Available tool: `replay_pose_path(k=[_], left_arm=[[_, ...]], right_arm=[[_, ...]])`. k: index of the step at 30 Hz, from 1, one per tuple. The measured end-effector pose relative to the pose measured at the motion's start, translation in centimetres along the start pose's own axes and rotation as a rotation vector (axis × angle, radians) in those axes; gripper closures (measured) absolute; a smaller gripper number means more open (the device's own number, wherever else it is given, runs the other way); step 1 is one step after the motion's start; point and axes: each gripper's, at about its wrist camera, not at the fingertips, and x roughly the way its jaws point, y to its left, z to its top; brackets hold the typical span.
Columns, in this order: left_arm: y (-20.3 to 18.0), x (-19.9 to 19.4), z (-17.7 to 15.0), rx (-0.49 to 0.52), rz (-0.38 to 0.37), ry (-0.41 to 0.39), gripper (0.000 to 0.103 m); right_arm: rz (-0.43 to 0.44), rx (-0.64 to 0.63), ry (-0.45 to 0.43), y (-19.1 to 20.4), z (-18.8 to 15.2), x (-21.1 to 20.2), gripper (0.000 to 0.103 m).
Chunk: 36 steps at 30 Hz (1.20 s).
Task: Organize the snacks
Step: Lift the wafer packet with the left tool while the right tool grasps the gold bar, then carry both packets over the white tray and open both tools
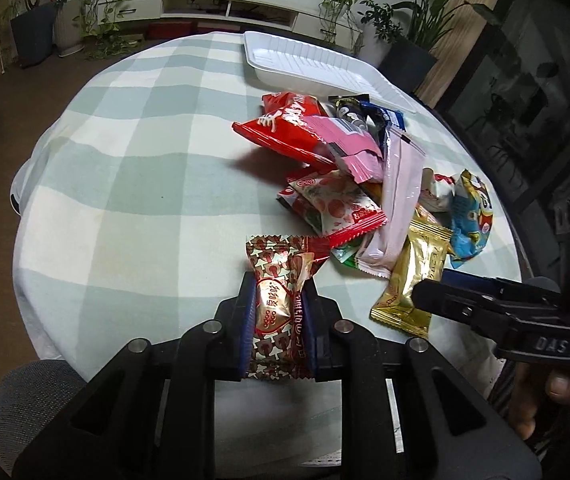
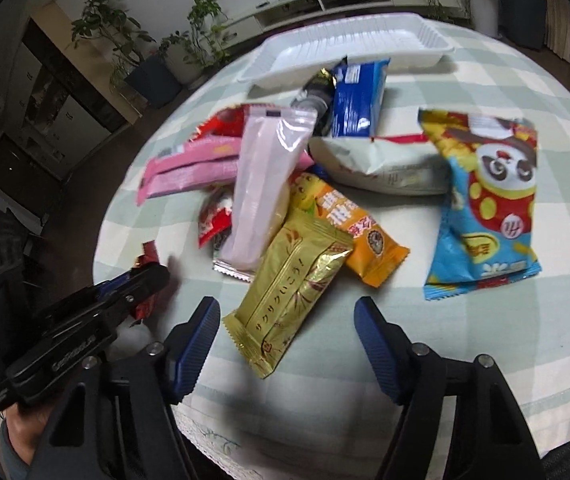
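The left claw (image 1: pixel 277 316) grips a red-patterned candy (image 1: pixel 281 280) above the bench (image 1: pixel 125 160). The right claw (image 2: pixel 287 336) stands open; the gold packet (image 2: pixel 289 292) lies directly between its fingers, long axis pointing away toward the tray (image 2: pixel 349 46).

Left claw (image 1: pixel 277 312) clamped tight; right claw (image 2: pixel 287 344) spread.
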Motion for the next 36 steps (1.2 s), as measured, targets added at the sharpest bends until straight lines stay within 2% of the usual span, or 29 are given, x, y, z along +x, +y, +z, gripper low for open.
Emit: replay_pose_path(k=[4, 8, 15, 29, 32, 36], left_arm=[[0.2, 0.3, -0.1, -0.005, -0.018, 0.001, 0.085], [0.4, 0.4, -0.1, -0.007, -0.029, 0.001, 0.085], [0.3, 0.3, -0.1, -0.006, -0.048, 0.002, 0.085], [0.1, -2.2, 1.4, -0.018, -0.101, -0.029, 0.085], [1.3, -3.7, 2.9, -0.044, -0.117, -0.059, 0.085], [2.8, -5.3, 6.7, -0.050, -0.122, -0.116, 0.085]], right_arm=[[-0.023, -0.011, -0.001, 0.2, 0.6, 0.7, 0.042], [-0.002, -0.012, 0.007, -0.1, 0.6, 0.9, 0.068], [0.056, 0.001, -0.012, -0.4, 0.1, -0.1, 0.085], [0.154, 0.024, -0.104, -2.2, 0.0, -5.8, 0.088], [0.153, 0.052, -0.158, -4.2, 1.4, -8.0, 0.088], [0.102, 0.089, -0.231, -8.0, 4.3, -11.0, 0.088]])
